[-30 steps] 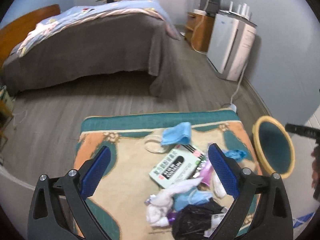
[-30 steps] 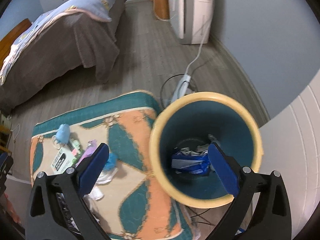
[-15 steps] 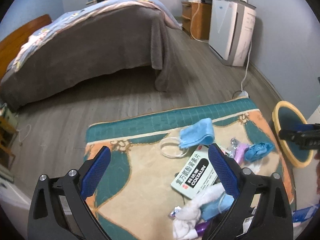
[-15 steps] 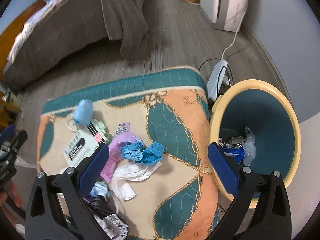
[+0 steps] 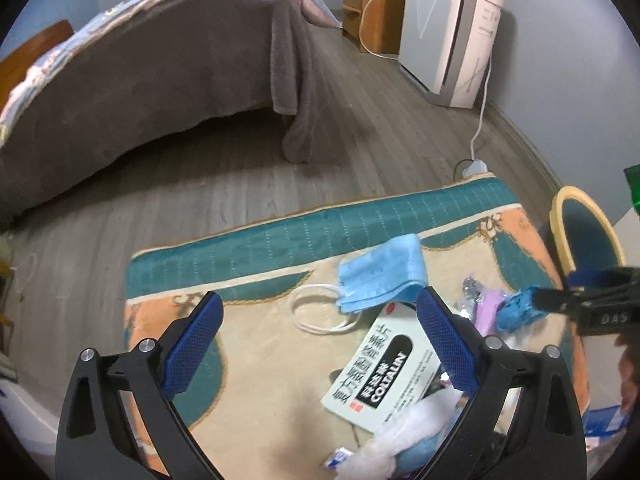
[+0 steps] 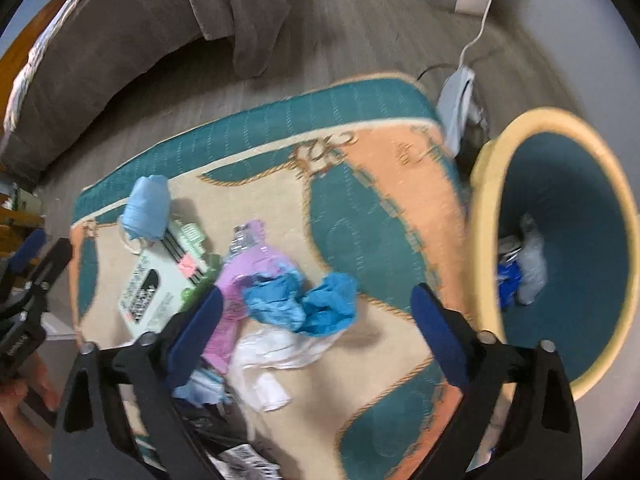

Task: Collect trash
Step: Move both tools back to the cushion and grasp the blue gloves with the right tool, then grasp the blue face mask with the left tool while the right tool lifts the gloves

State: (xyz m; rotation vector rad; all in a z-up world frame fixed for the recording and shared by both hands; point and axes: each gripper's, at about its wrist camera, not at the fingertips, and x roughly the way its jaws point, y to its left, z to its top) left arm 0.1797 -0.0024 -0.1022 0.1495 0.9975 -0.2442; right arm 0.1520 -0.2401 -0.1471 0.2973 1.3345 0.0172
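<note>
The right gripper (image 6: 316, 316) has swung away from the bin (image 6: 492, 200), wide open and empty, over the blue glove (image 6: 320, 304) on the rug (image 6: 400, 192). The left gripper (image 5: 320, 340) is wide open and empty too.

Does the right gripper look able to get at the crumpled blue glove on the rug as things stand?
Probably yes: the right gripper is open, the blue glove lies between its fingers, uncovered on the rug, nothing in between.
</note>
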